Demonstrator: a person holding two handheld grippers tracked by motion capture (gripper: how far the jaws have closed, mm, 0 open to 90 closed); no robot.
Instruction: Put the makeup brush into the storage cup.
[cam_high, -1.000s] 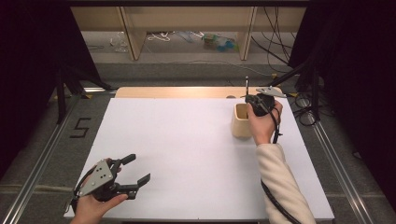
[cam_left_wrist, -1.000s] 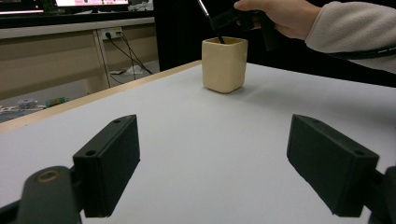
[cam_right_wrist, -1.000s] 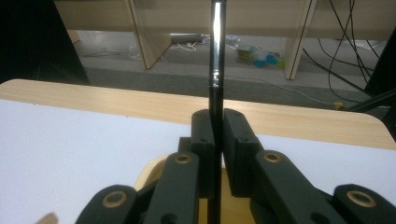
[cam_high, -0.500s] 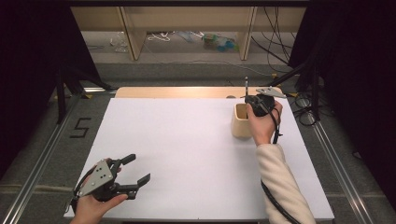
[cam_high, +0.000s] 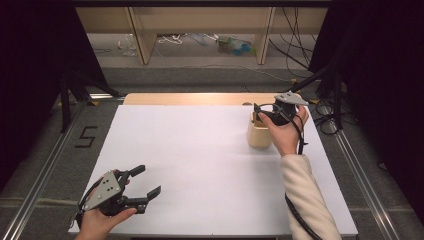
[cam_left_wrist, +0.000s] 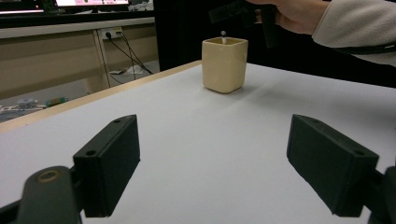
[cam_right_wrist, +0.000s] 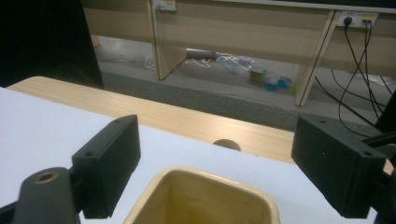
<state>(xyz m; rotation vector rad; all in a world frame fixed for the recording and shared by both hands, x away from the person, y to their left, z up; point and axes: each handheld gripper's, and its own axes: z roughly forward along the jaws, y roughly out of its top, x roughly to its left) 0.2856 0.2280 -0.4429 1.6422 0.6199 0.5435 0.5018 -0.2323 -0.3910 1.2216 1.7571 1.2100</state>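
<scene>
A cream square cup (cam_high: 260, 136) stands on the right part of the white table (cam_high: 200, 150). My right gripper (cam_high: 258, 114) hovers just over the cup's rim. Its jaws have just been opening and stand open, with nothing between them. In the right gripper view, the cup's open mouth (cam_right_wrist: 201, 200) lies below and between the jaws of the right gripper (cam_right_wrist: 217, 163). In the left gripper view, a small pale tip (cam_left_wrist: 223, 33) pokes above the cup (cam_left_wrist: 224, 65). My left gripper (cam_high: 149, 180) is open and empty at the near left edge, far from the cup.
A bare wooden strip (cam_high: 190, 98) runs along the table's far edge, with a round hole (cam_right_wrist: 227, 144) behind the cup. Beyond it are floor clutter, cables and shelf legs. A sleeved forearm (cam_high: 305, 195) reaches in from the lower right.
The thin dark stick that stood up above the right gripper is no longer there. The hands have stayed in place.
</scene>
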